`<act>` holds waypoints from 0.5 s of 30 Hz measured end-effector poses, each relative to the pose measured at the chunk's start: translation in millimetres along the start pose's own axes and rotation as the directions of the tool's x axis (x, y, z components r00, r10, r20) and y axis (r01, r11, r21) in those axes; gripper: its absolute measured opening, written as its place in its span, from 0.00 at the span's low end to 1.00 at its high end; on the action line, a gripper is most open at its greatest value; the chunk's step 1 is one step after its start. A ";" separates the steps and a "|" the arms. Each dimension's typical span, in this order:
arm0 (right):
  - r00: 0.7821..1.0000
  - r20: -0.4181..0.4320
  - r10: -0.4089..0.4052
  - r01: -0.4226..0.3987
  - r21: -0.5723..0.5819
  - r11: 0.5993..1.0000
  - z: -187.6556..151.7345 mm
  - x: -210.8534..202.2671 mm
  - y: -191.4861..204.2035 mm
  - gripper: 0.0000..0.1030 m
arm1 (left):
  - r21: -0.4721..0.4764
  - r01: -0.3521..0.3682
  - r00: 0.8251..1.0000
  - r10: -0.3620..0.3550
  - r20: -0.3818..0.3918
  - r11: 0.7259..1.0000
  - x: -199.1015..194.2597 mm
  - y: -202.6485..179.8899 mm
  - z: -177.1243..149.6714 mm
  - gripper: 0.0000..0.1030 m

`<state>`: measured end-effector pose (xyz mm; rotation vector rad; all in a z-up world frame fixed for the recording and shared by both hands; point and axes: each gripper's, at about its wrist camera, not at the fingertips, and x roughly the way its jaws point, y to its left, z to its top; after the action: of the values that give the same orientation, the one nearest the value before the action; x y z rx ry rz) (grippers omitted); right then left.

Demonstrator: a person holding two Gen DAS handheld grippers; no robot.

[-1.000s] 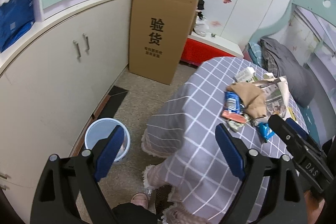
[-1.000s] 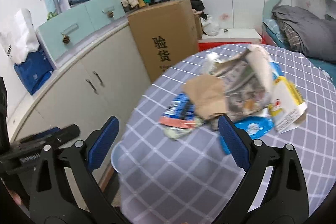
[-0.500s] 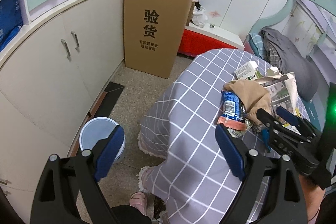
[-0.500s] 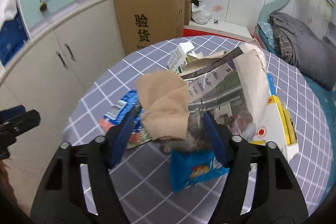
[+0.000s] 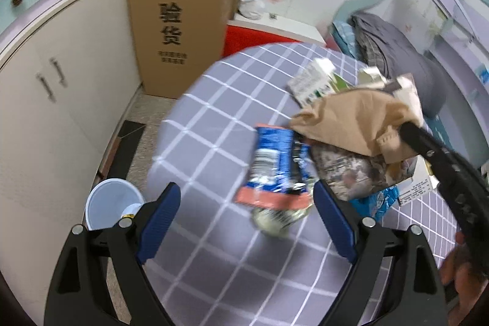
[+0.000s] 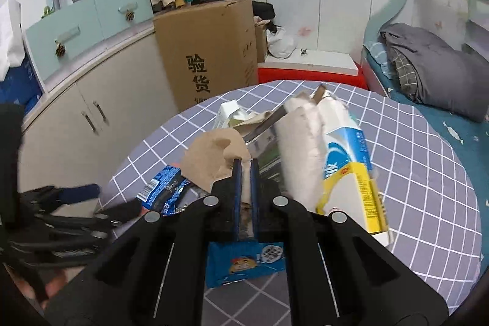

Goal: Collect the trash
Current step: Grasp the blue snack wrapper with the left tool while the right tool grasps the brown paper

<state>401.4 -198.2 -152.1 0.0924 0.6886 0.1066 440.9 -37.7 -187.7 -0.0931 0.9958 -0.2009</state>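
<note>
Right wrist view: right gripper, jaws just closed, pinching brown paper atop trash pile; left gripper wide open, empty; thin pinch risks tearing.

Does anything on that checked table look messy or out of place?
Yes. A heap of litter sits on the checked table: a crumpled brown paper, a torn blue wrapper, and a tipped, opened tissue pack. The right gripper has just closed on the brown paper.

Crumpled brown paper tops wrappers heaped on checked table.
</note>
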 end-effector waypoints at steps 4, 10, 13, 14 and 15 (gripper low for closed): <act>1.000 -0.006 0.013 -0.013 0.015 1.000 0.1 2.6 -4.8 0.06 | 0.021 -0.013 1.000 0.014 -0.022 1.000 21.5 -12.0 6.7 0.84; 0.999 -0.013 0.032 -0.032 0.030 0.999 -2.6 4.1 -5.8 0.06 | 0.024 -0.007 0.999 0.008 -0.040 1.000 31.0 -14.6 13.7 0.46; 0.999 -0.007 0.036 -0.036 0.032 0.999 -0.9 0.8 -3.1 0.06 | 0.001 0.028 0.999 -0.028 -0.019 1.000 23.1 -12.2 15.0 0.42; 0.999 -0.004 0.038 -0.038 0.032 0.999 0.2 -0.9 -1.8 0.06 | -0.003 0.033 0.999 -0.033 -0.007 0.999 18.1 -10.8 15.1 0.42; 0.999 0.000 0.042 -0.042 0.032 0.999 1.3 -3.0 -0.2 0.06 | -0.008 0.040 0.999 -0.040 -0.001 0.999 14.5 -9.6 14.6 0.41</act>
<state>399.9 -198.8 -149.2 0.1377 0.6891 0.1364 459.6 -50.3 -190.2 -0.1205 0.9965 -0.2340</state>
